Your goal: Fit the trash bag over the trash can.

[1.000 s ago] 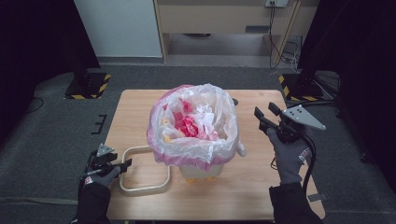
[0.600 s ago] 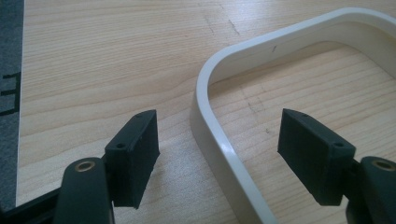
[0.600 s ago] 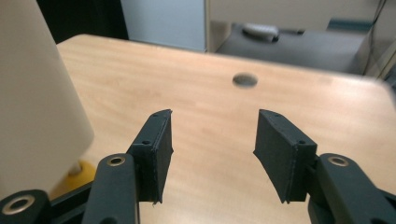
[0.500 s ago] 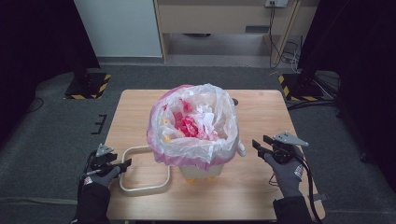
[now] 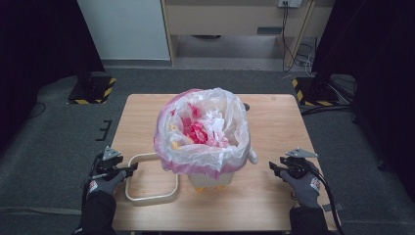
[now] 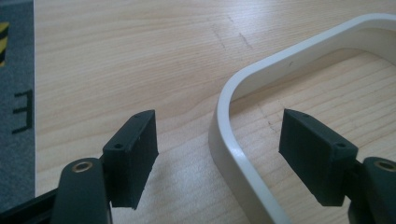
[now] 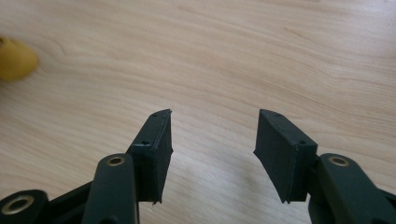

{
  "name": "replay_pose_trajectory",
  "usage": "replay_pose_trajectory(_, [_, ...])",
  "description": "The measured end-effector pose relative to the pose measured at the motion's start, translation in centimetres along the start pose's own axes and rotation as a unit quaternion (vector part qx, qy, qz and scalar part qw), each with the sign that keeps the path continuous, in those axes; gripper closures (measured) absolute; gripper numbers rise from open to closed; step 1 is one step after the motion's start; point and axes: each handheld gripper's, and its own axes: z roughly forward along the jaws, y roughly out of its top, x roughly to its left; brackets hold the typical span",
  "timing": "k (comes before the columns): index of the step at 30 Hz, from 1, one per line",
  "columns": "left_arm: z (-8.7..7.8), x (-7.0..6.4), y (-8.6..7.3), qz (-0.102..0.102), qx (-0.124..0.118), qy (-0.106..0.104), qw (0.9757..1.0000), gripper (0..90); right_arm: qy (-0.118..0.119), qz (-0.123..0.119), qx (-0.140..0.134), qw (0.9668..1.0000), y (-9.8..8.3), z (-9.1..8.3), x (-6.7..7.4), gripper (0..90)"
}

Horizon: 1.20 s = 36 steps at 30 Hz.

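Pale grained wood forms the table [image 5: 274,122]. At its middle stands a small bin [image 5: 208,181] lined with a crinkled translucent pink-and-white bag [image 5: 203,132], stuffed with red and white scraps. Just left of it lies a smooth cream ring [image 5: 149,178], a rounded rectangle. The left gripper [image 6: 217,154] has matte black jaws standing wide, straddling the ring's curved corner [image 6: 233,140] without pressing it. The right gripper [image 7: 212,144] hovers over bare wood right of the bin, jaws apart, holding nothing.
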Motion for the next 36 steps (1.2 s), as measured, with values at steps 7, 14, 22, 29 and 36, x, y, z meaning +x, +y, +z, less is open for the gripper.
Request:
replay_pose_trajectory(7, [0.9, 0.3, 0.7, 0.040, 0.007, -0.005, 0.9991, 29.6, -0.002, -0.003, -0.003, 1.0000, -1.1, 0.2, -0.9, 42.1])
replay_pose_trajectory(14, [1.4, 0.7, 0.7, 0.041, 0.015, -0.014, 0.9989, 32.3, -0.013, -0.002, 0.014, 0.9998, -2.2, 1.0, -0.8, 39.6])
replay_pose_trajectory(22, [1.6, 0.9, 0.7, 0.037, 0.016, -0.025, 0.9989, 36.1, -0.027, -0.005, -0.001, 0.9996, -2.7, 1.1, -0.6, 32.5])
replay_pose_trajectory(29, [1.5, 1.0, 0.8, 0.031, 0.029, -0.034, 0.9985, 38.9, -0.030, -0.004, 0.003, 0.9995, -2.7, 1.2, -0.5, 25.5])
replay_pose_trajectory(36, [1.3, 0.9, 1.1, 0.038, 0.012, -0.046, 0.9981, 41.0, -0.048, 0.008, 0.011, 0.9988, -2.7, 1.3, -0.4, 15.9])
